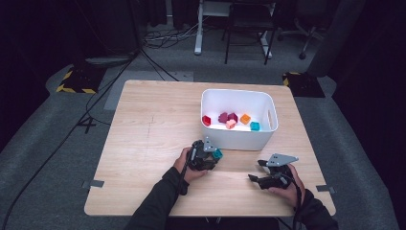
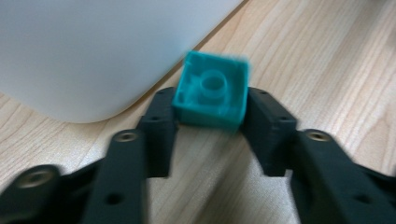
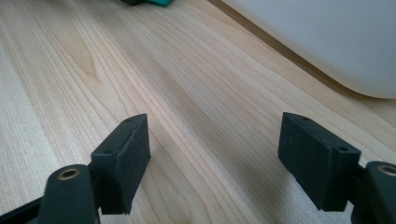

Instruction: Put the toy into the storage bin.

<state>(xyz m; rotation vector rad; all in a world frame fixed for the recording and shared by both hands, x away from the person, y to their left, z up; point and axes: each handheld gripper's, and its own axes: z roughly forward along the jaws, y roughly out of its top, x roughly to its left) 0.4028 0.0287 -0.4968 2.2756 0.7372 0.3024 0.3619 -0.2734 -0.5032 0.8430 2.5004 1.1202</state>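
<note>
The teal block (image 2: 212, 95) is clamped between the pads of the left gripper (image 2: 210, 123), just beside the white bin (image 1: 238, 140) on the wooden table (image 1: 143, 143). The right gripper (image 3: 215, 158) is held with its jaws spread wide, nothing between them.

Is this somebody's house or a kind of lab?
Probably a lab or recording studio, not a house: dark curtains surround one wooden table, hazard-striped floor plates trail cables, and a person uses the left gripper to hold a teal block.

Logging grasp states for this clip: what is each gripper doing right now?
Left gripper: closed on the teal block.
Right gripper: open, holding nothing.
</note>
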